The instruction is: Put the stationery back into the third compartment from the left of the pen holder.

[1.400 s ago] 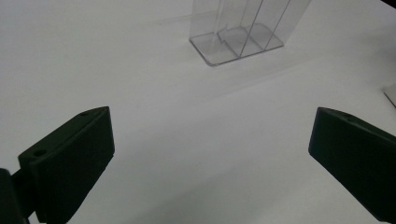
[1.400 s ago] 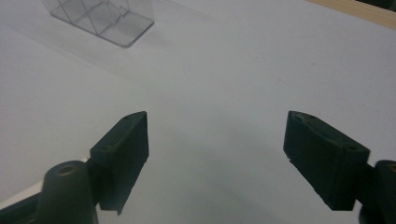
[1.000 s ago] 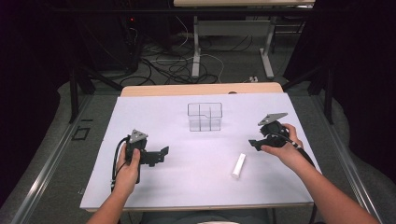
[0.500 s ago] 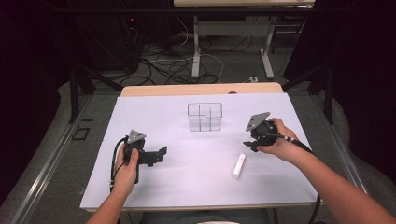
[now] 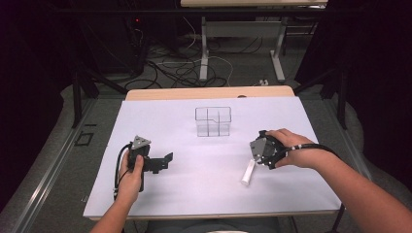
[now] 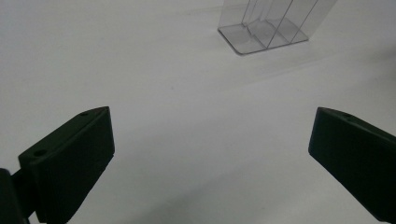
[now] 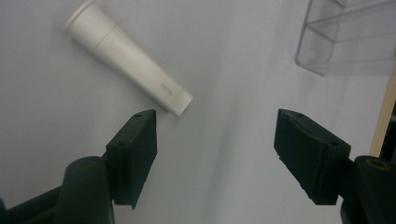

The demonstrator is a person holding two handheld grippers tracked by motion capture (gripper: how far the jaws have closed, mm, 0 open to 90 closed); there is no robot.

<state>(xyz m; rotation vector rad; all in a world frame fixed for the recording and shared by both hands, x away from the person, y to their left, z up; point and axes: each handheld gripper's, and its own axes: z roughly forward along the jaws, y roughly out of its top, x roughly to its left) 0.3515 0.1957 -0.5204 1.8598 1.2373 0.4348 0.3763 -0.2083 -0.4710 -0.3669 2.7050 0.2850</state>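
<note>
Right gripper [image 7: 215, 154] fingers [image 7: 133, 149] parted, nothing between them, and they've just been opening; the white tube [image 7: 128, 58] lies just beyond, flat on the table [image 5: 194, 194] toward its near right corner. Left gripper [image 6: 210, 163] fingers spread wide over bare table near the left edge. Clear divided holder [image 5: 213, 121] stands mid-table toward the far edge.

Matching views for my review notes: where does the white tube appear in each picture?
High view: white tube lies right of centre, just below the right claw.
Left gripper view: not in it.
Right gripper view: white tube upper left, lying slantwise.
Shared landmark: clear divided box.
</note>
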